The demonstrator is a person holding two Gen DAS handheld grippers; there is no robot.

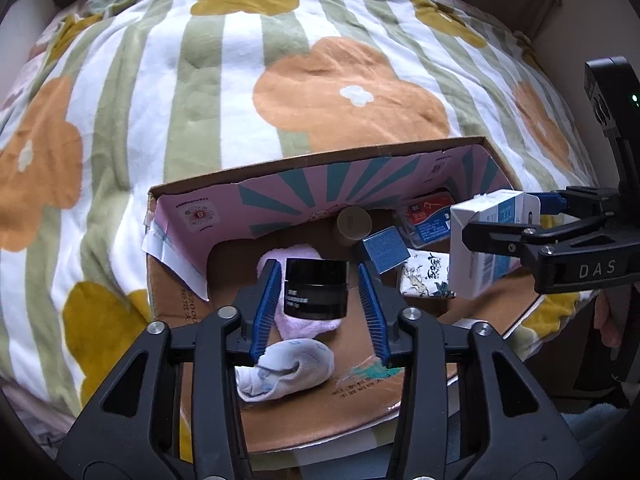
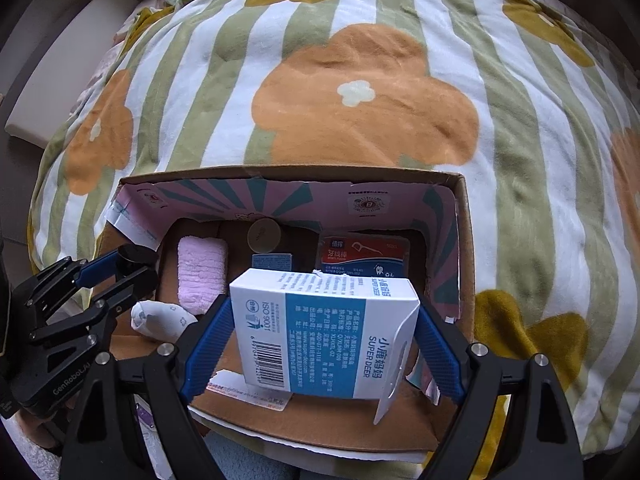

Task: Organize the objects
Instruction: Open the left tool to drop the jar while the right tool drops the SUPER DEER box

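An open cardboard box (image 1: 320, 156) (image 2: 280, 172) lies on a flowered blanket. My left gripper (image 1: 318, 280) straddles a black jar (image 1: 315, 288) over a pink towel (image 1: 298, 326); there are small gaps between the pads and the jar, so I cannot tell whether it grips. In the right wrist view the left gripper (image 2: 120, 270) holds the jar (image 2: 136, 256) at the box's left. My right gripper (image 2: 324, 320) is shut on a white and blue Super Deer carton (image 2: 320, 328) over the box; it also shows in the left wrist view (image 1: 484, 240).
In the box lie a pink towel (image 2: 202, 276), a rolled white sock (image 1: 286, 368) (image 2: 160, 320), a tan round lid (image 1: 354, 222) (image 2: 264, 234), a small blue box (image 1: 384, 248), a floss pick pack (image 2: 364, 252) and a patterned tissue pack (image 1: 424, 276).
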